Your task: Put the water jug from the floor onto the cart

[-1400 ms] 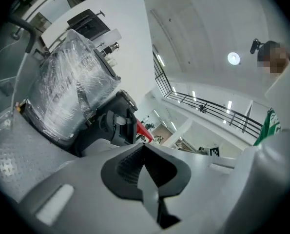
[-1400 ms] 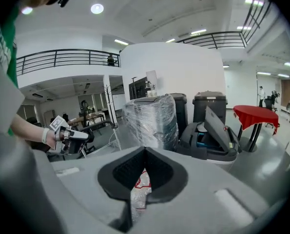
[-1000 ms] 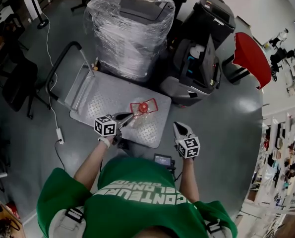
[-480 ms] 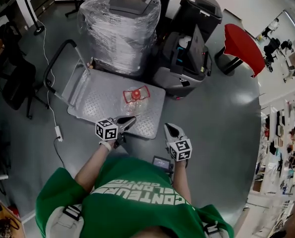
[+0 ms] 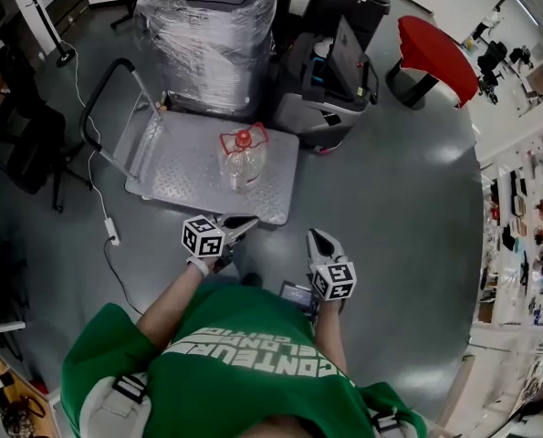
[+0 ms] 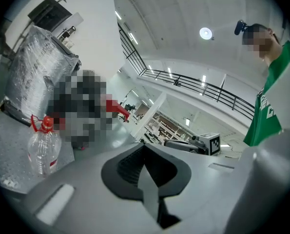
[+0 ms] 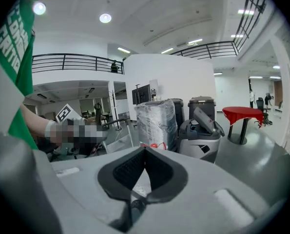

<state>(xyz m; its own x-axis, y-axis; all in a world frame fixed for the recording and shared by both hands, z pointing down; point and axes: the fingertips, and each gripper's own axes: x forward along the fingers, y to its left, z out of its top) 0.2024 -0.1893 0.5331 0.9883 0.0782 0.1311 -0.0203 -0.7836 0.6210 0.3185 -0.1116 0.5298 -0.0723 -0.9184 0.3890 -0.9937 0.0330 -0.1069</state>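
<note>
Currently, jug (image 5: 243, 158): upright on cart (image 5: 175, 167), near the deck's middle, red cap on, task apparently complete. Left gripper (image 5: 249, 220): clenched, empty, short of the cart's near edge. Right gripper (image 5: 316, 236): clenched, empty, beside it. Advice: stay clear; avoid nudging the cart or toppling the jug.

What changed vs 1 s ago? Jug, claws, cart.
Both claws drew back toward the person. The left claw, which was right at the water jug, is now well clear of it, and the right claw retreated alongside. Both are shut and empty now. The jug stays upright on the cart.
</note>
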